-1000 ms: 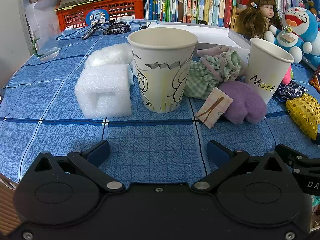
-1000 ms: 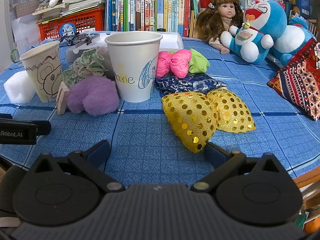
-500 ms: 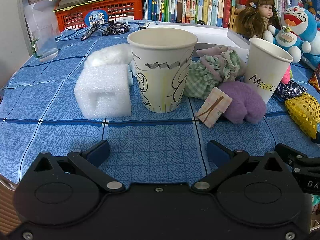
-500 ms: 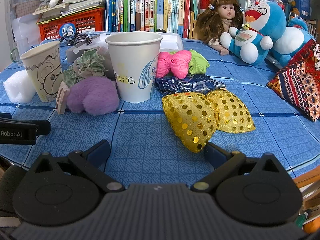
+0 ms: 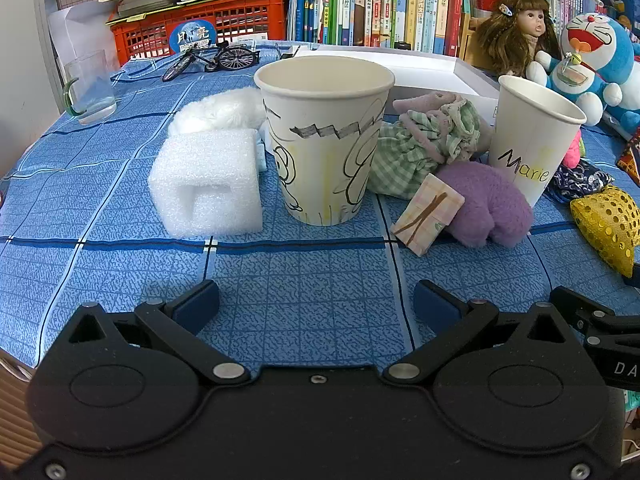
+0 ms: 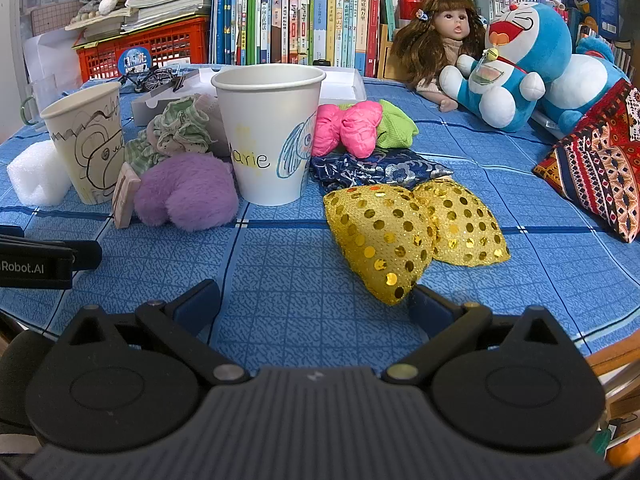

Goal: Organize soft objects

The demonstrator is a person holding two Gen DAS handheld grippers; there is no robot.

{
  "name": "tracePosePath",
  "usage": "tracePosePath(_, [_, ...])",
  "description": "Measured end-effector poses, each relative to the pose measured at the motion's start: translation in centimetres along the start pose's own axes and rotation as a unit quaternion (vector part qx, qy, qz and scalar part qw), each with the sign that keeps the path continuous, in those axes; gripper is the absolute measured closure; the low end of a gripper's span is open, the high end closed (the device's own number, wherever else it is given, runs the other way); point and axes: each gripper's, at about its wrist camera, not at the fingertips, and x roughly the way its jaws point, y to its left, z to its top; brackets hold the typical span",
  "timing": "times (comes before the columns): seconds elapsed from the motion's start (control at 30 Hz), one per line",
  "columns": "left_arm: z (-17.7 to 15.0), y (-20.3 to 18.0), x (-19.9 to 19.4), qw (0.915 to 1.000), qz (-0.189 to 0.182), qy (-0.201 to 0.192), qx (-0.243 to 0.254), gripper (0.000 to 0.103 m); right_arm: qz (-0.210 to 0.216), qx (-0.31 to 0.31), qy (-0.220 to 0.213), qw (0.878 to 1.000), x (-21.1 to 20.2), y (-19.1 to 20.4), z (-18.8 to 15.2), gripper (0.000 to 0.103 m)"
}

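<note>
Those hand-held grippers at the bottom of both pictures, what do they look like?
Each is a matte black body with two round housings, silver pivot pins and angled links ending in dark blue pads: left hand-held gripper, right hand-held gripper. The right one's centre is ribbed grey.

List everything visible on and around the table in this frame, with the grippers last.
paper cups: 2, white with drawings, mid table
foam block: 1, white, left of drawn cup
purple plush: 1, between cups
checked cloth toy: 1, green, behind plush
sequin pouches: 2, gold, nearest right gripper
pink bow: 1, behind "Marie" cup
doll: 1, brown hair, back
blue cat plush: 1, back right
glass mug: 1, clear, far left
left gripper: open, empty
right gripper: open, empty
</note>
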Motion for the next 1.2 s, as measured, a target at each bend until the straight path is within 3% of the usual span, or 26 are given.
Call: tracePosePath(1.2, [0.19, 0.09, -0.22, 1.0000, 0.000, -0.002, 0.000, 0.000, 0.000, -0.001, -0.002, 1.000, -0.09, 0.00, -0.04, 0.000])
